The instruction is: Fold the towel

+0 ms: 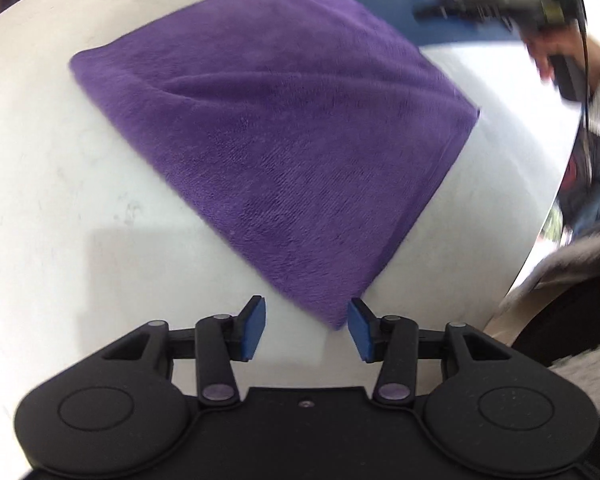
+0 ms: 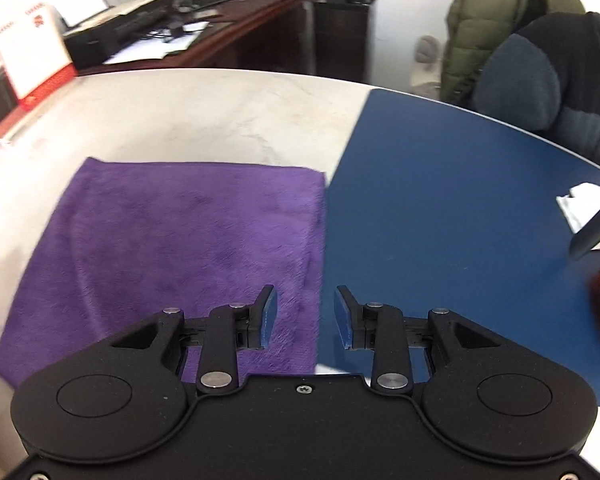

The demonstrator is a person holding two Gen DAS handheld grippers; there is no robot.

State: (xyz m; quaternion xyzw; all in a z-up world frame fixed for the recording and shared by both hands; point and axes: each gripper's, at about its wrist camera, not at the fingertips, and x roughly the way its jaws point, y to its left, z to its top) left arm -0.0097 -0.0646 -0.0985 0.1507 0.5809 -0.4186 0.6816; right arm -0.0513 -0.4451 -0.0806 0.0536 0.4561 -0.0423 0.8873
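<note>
Two spread grippers (image 1: 306, 328) (image 2: 305, 317), one purple towel (image 1: 284, 136)

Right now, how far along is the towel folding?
Hard to say what is done: the purple towel lies flat on the white table, and whether it has already been folded once cannot be told. In hand: nothing. The left claw is open with the towel's near corner between its pads, and the right claw is open above the towel's right edge, beside the blue mat. Left: grip, then fold.
</note>
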